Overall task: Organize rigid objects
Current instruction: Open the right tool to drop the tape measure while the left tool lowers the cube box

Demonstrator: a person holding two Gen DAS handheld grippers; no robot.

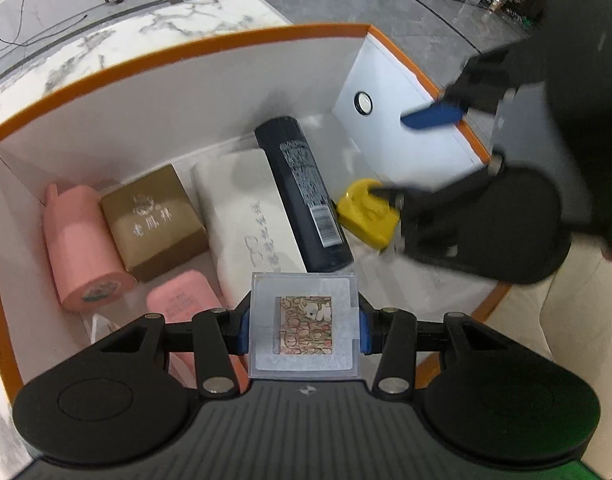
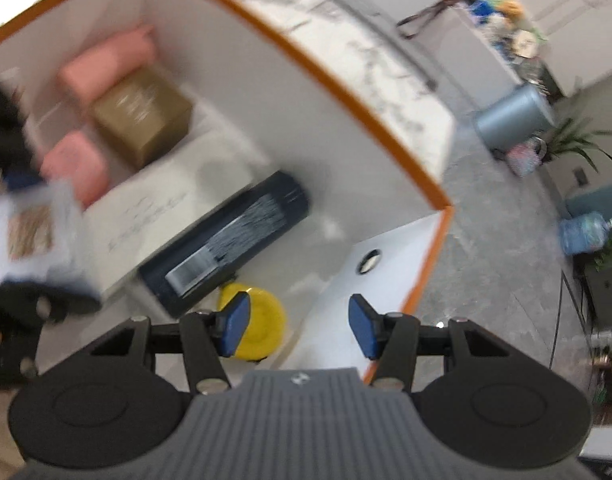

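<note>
My left gripper [image 1: 304, 330] is shut on a clear square case with a patterned picture [image 1: 304, 326], held over the near side of an orange-rimmed white box [image 1: 153, 54]. Inside the box lie a black bottle [image 1: 301, 188], a white flat box [image 1: 245, 216], a gold box [image 1: 153, 220], a pink cup [image 1: 79, 248], a pink case [image 1: 181, 296] and a yellow round object [image 1: 368, 214]. My right gripper [image 2: 299, 330] stands open with nothing between its blue pads [image 2: 235, 330], above the yellow object [image 2: 261, 328] and the box's right wall. The held case [image 2: 33, 236] shows blurred at the left of the right wrist view.
The box [image 2: 346, 92] sits on a white marbled table [image 1: 177, 24]. Its right wall has a round hole [image 1: 363, 103]. Beyond lie grey floor tiles, a grey bin [image 2: 514, 120], a water jug [image 2: 586, 232] and plants. A person's dark sleeve [image 1: 578, 60] fills the upper right.
</note>
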